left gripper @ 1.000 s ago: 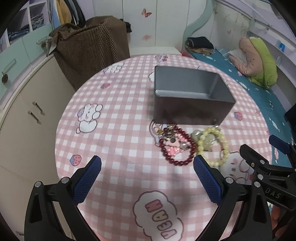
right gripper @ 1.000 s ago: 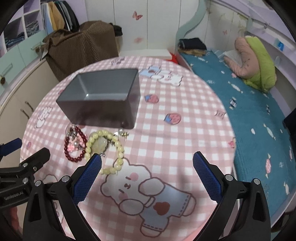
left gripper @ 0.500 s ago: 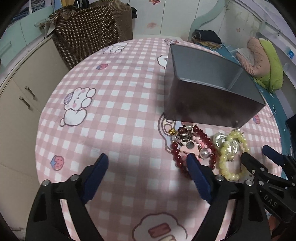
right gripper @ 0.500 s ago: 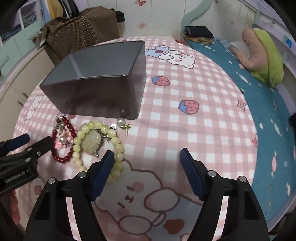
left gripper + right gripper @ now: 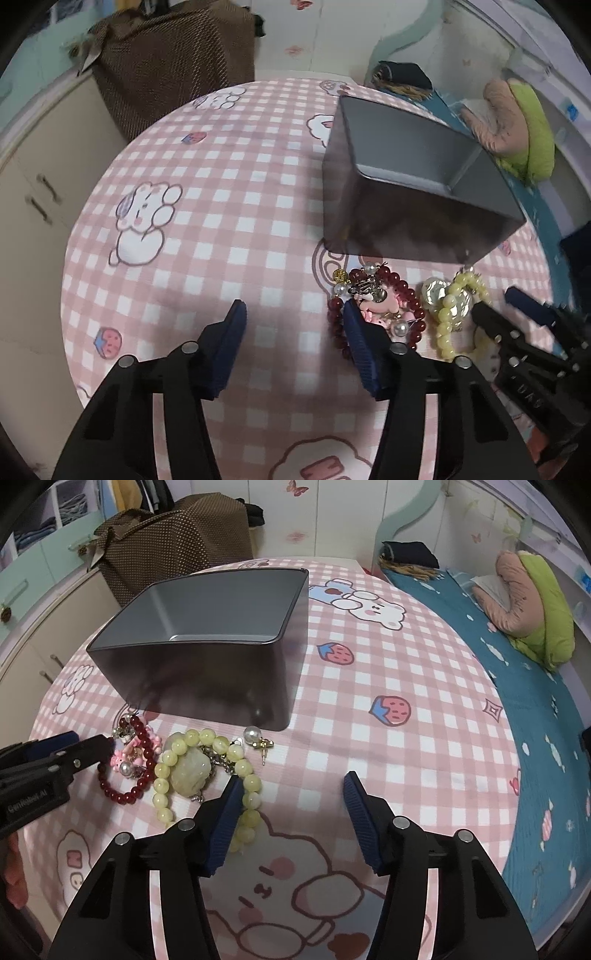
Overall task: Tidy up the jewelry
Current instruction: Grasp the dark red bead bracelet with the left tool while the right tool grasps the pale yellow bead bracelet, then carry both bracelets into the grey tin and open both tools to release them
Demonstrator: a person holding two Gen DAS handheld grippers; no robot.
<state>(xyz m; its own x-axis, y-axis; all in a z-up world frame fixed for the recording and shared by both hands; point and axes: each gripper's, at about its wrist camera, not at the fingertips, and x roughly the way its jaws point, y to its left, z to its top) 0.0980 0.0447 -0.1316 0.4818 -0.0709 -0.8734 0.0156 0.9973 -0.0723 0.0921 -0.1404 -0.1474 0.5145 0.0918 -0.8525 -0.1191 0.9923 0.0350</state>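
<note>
Blue-padded left hand-held gripper (image 5: 293,317) gapes, one finger over red bracelet (image 5: 380,306).

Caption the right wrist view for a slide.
Open right gripper descends beside yellow bead bracelet near empty grey tin.

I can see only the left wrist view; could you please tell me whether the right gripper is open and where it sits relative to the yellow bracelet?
Observer: The right gripper is open with nothing between its jaws; its left pad overlaps the near beads of the yellow bracelet.
Operator: Thank you. Is anything loose lying beside that bracelet?
Observer: Yes, a pearl earring lies on the cloth just right of it, in front of the grey box.
Operator: Is the box empty?
Observer: The part of its floor that shows is bare; the near wall hides the rest.
</note>
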